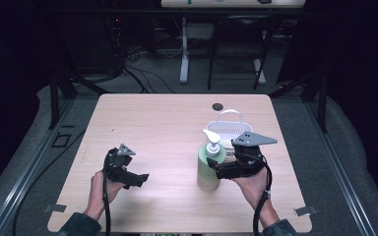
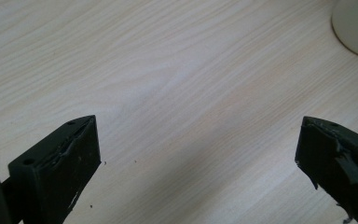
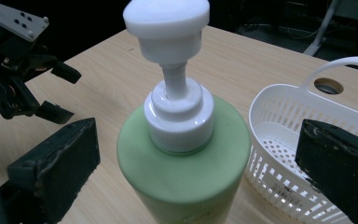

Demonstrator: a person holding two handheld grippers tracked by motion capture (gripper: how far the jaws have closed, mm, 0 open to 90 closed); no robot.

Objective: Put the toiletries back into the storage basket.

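A green pump bottle [image 1: 208, 171] with a white pump head [image 1: 211, 141] stands upright on the wooden table [image 1: 167, 128]. My right gripper [image 1: 220, 170] is at its right side. In the right gripper view the bottle [image 3: 184, 158] stands between the two black jaws with a gap on each side, so my right gripper [image 3: 198, 140] is open. My left gripper [image 1: 140, 179] is held low over the table to the bottle's left. It is open, my left gripper [image 2: 198, 135] has bare wood between its jaws, and the bottle's base [image 2: 356, 28] is farther off.
A white perforated basket [image 1: 231, 129] with a handle stands just behind the bottle, close to my right gripper; it is seen as the basket [image 3: 284, 135] at the right jaw. A dark round hole [image 1: 218, 106] marks the table's far side. My left gripper [image 3: 67, 93] sits beyond the bottle.
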